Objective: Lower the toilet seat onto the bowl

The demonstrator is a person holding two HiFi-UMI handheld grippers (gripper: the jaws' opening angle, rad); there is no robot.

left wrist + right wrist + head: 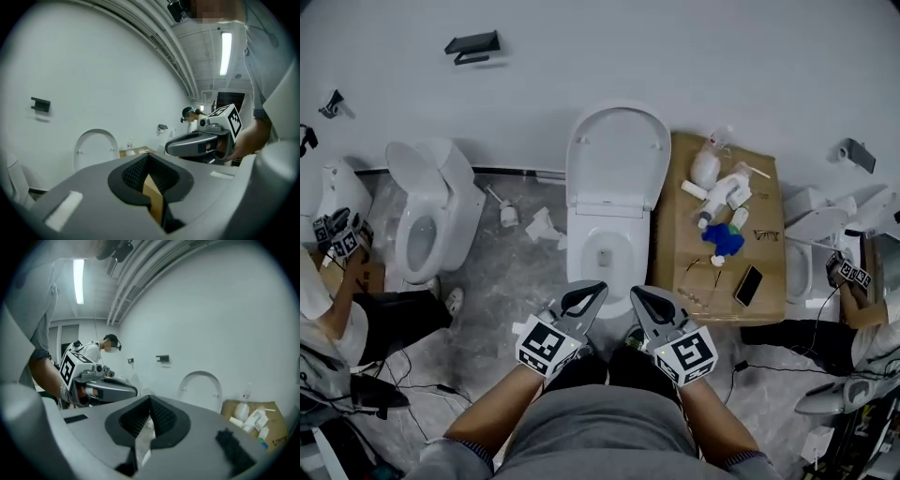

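1. You held both claws low in front of your lap, side by side and pointing toward the toilet. Neither one touched it.
2. Your left claw was closed, its tips meeting with nothing between them.
3. Your right claw was closed too, tips together and empty.
4. The toilet seat stood upright against the white wall behind the bowl, well apart from both claws.
5. The bowl lay uncovered directly ahead of the claw tips.
6. In the left gripper view the seat showed as a white arch left of the claw tips, with your right claw at the right side of the view.
7. In the right gripper view the seat showed right of the tips, and your left claw appeared at the left.
8. A sheet of cardboard lay on the floor just right of the bowl. It carried white bottles, a blue cloth and a phone.
9. A second toilet stood to the left, against the same wall.
10. Another person sat at the left edge of the head view.
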